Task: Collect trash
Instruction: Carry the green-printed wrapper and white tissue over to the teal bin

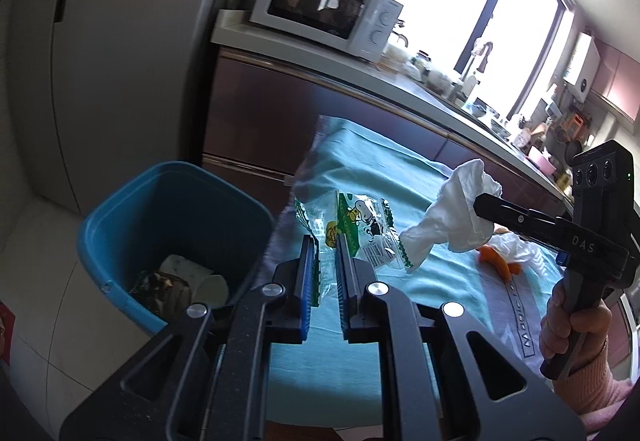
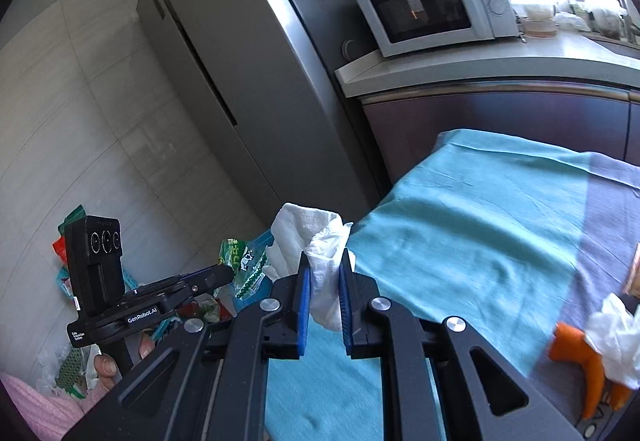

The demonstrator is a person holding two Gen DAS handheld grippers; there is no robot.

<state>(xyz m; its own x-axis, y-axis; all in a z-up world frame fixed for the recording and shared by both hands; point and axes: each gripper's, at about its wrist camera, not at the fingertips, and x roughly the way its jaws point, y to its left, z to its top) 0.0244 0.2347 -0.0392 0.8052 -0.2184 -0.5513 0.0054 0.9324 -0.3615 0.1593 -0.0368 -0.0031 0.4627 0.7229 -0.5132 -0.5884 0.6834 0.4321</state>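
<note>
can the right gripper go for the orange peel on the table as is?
Probably not yet. The right gripper is shut on a white tissue, so its jaws are occupied. The orange peel lies unobstructed on the table, beside another crumpled tissue.

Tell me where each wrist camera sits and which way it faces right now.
Left wrist: sits on the left hand-held gripper, looking down past its clamped snack wrapper at the blue bin and teal cloth; the person's right hand shows.
Right wrist: sits on the right hand-held gripper, looking over its pinched white tissue toward the fridge; left-hand fingers show.
Shared: each sees the other gripper, the microwave, the cloth, the orange peel.
</note>
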